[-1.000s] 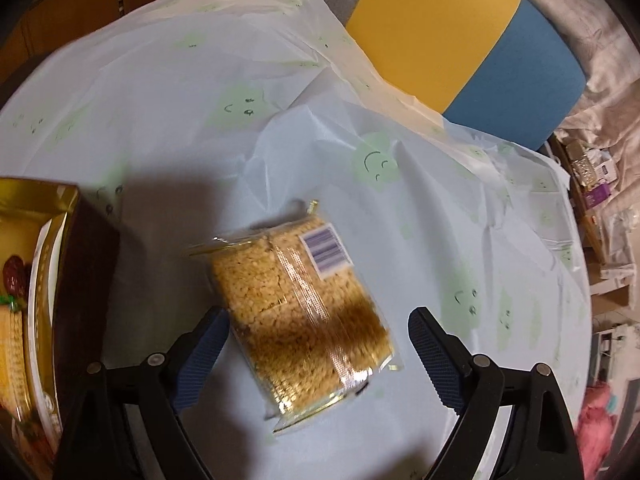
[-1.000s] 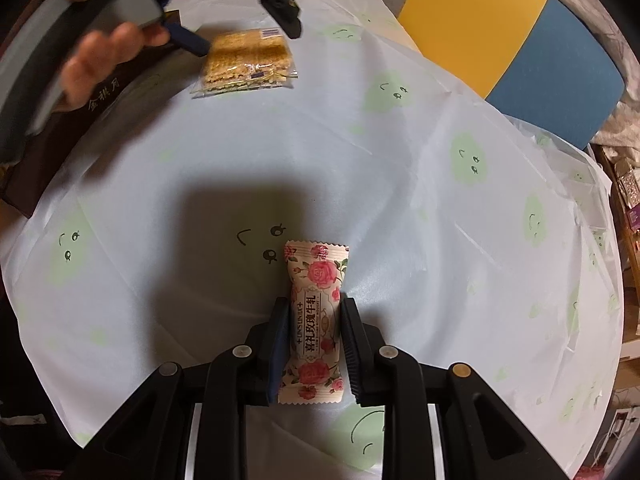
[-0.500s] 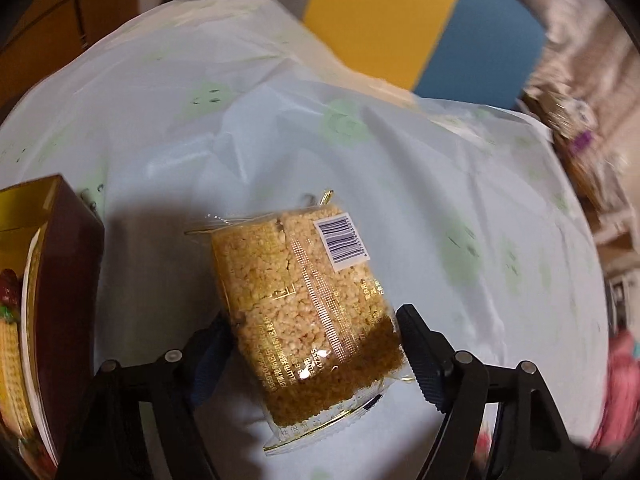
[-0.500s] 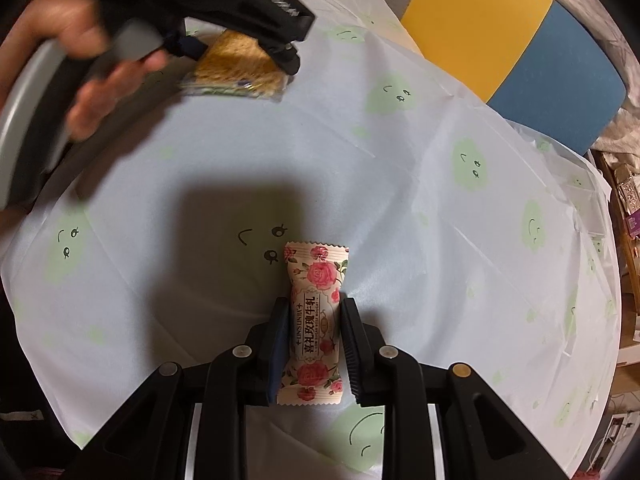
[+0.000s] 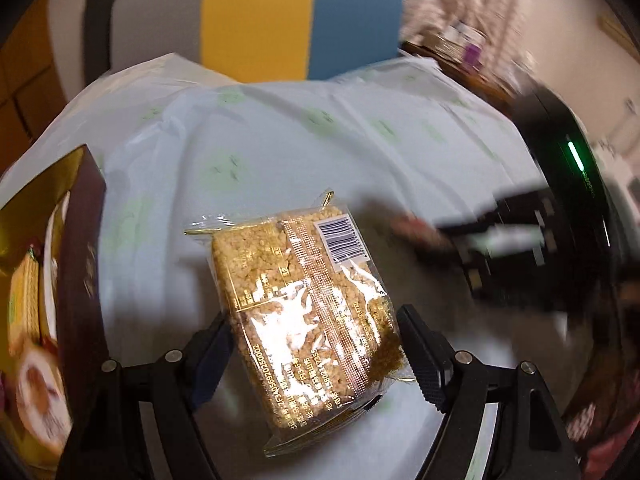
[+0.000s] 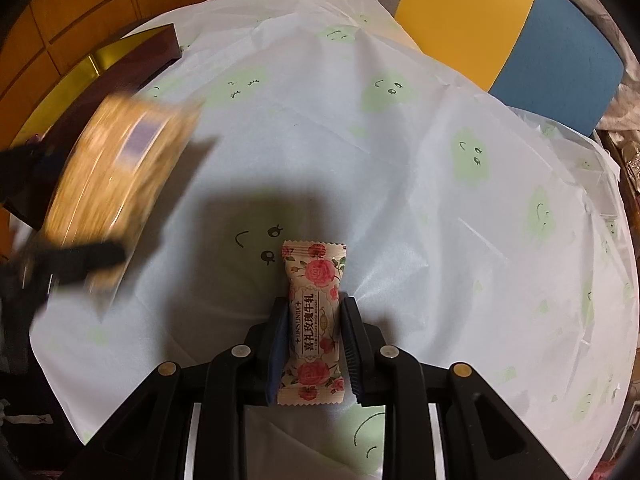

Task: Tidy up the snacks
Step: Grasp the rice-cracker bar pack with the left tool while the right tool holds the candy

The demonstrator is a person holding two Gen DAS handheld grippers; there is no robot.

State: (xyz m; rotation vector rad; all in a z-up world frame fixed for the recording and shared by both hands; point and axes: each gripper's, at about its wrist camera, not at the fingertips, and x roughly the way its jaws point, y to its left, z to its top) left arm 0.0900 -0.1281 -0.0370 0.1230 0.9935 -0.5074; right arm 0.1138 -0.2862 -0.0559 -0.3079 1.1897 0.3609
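1. Warm, dim indoor light falls from above; the pale blue smiley-print paper tablecloth (image 6: pixel 400 184) is the brightest surface.
2. A dark soft-edged shadow (image 6: pixel 256 224) lies on it in the right wrist view.
3. Glare whitens the clear plastic wrapper of the golden puffed-rice cake pack (image 5: pixel 304 304).
4. That pack smears into motion blur in the right wrist view (image 6: pixel 112 184).
5. The left wrist view's right side is streaked.
6. Fisheye bending and black corners frame both views.

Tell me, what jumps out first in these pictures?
The golden puffed-rice cake in its clear crinkly wrapper fills the left wrist view, gripped between the left gripper's black fingers above the pale blue smiley-face tablecloth. In the right wrist view, the right gripper pinches a small cream candy packet printed with pink roses. A dark brown box with a gold lining sits at the table's left edge.
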